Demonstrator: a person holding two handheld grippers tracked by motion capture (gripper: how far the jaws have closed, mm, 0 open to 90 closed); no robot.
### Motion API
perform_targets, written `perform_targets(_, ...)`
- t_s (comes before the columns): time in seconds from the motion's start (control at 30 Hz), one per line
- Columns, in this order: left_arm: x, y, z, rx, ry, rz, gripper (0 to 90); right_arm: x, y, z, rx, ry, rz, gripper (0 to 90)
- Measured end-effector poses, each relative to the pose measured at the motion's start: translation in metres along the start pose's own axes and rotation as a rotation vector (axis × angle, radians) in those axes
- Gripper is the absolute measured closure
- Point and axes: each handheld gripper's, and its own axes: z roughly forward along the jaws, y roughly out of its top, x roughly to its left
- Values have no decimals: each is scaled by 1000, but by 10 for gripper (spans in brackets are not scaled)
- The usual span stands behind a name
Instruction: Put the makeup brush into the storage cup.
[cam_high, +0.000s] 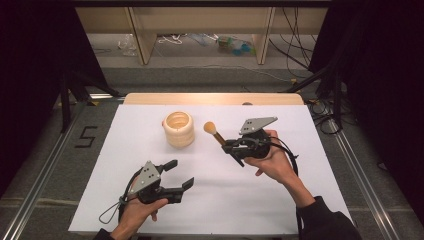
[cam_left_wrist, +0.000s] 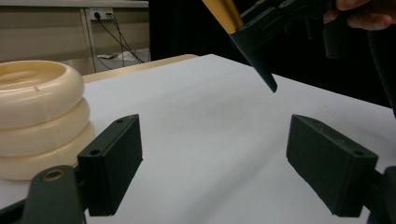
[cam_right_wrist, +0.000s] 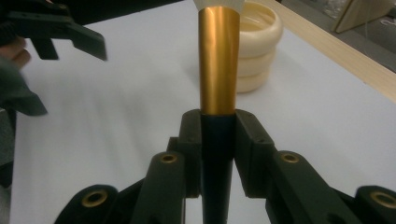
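The right gripper (cam_high: 231, 146) has its jaws shut on the dark handle of the makeup brush (cam_right_wrist: 218, 70), whose long axis runs straight ahead of them toward the cream ringed holder (cam_right_wrist: 259, 44) just beyond, while the left gripper (cam_high: 180, 175) gapes empty, farther off.

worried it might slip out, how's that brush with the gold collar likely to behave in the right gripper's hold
The brush looks stiff: it stays straight though the right gripper clamps only its dark handle. That handle tapers and looks glossy, so it may creep along the jaws. Its round body would probably roll if dropped on the table.
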Motion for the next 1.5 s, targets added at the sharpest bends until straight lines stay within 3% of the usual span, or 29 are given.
perform_targets(0.17, -3, -2, 15, 8, -17, -5, 184, 12, 3, 9, -30, 32, -22, 744)
perform_targets(0.23, -5, -2, 20, 5, -28, -52, 184, 15, 4, 12, -42, 47, -20, 744)
perform_targets(0.4, -10, -2, 30, 6, -54, -40, 185, 26, 8, 14, -82, 75, -22, 744)
perform_targets(0.57, -15, -2, 37, 2, -85, -57, 202, 37, 12, 18, -102, 100, -39, 744)
perform_targets(0.67, -16, -1, 39, -6, -98, -33, 189, 41, 12, 21, -102, 113, -45, 744)
perform_targets(0.83, -17, 0, 40, -7, -99, -65, 157, 47, 12, 25, -105, 136, -38, 744)
perform_targets(0.93, -17, 0, 41, -21, -123, -71, 236, 48, 12, 26, -105, 146, -49, 744)
perform_targets(1.17, -21, 0, 43, -18, -125, -79, 301, 53, 12, 30, -107, 168, -53, 744)
perform_targets(1.5, -21, 3, 42, -46, -165, -80, 507, 58, 12, 32, -119, 180, -47, 744)
